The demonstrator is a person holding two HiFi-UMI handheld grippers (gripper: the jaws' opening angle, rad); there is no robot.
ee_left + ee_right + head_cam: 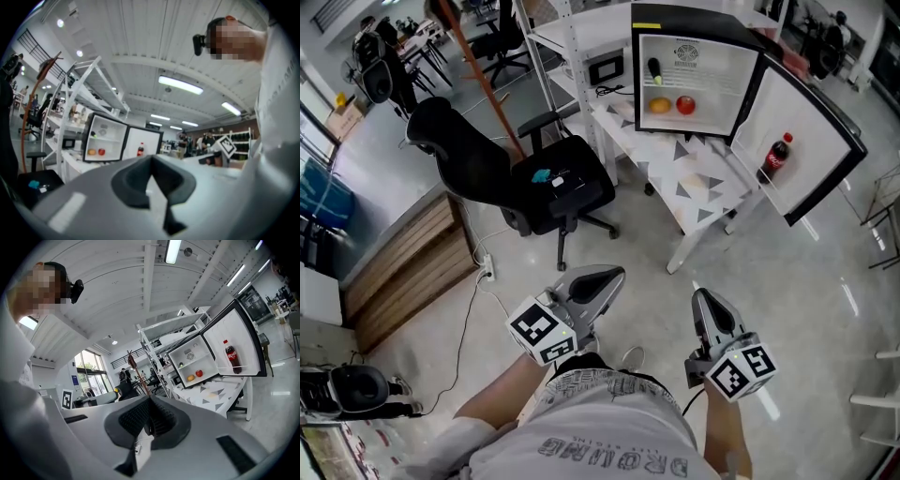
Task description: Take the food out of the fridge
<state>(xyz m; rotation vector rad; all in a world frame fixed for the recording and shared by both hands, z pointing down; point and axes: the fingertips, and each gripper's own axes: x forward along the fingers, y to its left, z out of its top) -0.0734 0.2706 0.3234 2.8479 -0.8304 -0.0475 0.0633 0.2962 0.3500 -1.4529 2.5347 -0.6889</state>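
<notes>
A small black fridge [694, 21] stands open on a white table [680, 183] well ahead of me. On its lower shelf lie an orange [660, 105] and a red apple [685, 105]; a dark green item [655, 67] sits on the shelf above. A cola bottle [776, 155] stands in the open door [816, 141]. My left gripper [614, 275] and right gripper [703, 298] are close to my body, both shut and empty, far from the fridge. The right gripper view shows the orange [190, 378], apple [199, 373] and bottle [231, 356] beyond the shut jaws.
A black office chair [553, 183] stands left of the table, between me and a white shelf rack [567, 37]. A wooden platform [403, 272] and a power strip with cable [486, 274] lie on the floor at left. Glossy floor stretches from me to the table.
</notes>
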